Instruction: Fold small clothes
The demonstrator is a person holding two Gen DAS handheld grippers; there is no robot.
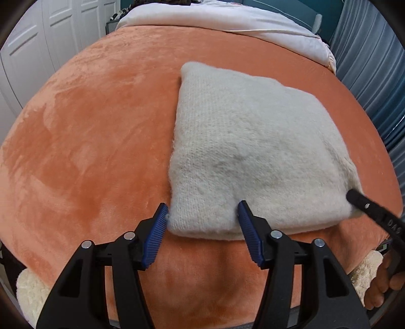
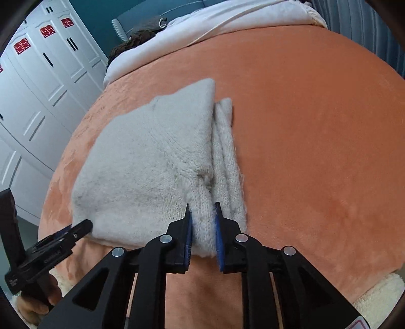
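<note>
The grey knit [image 1: 253, 151] is lying part-folded on the orange bed [image 1: 88, 151]. The right gripper [image 2: 202, 222] is pinching its near corner; the left gripper [image 1: 202, 217], half-open, is straddling the other corner and should close before both lift evenly.

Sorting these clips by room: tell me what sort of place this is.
Most likely a bedroom. A folded grey knit garment lies on a bed covered by an orange blanket, white bedding is bunched at its far end, and white wardrobe doors stand alongside.
</note>
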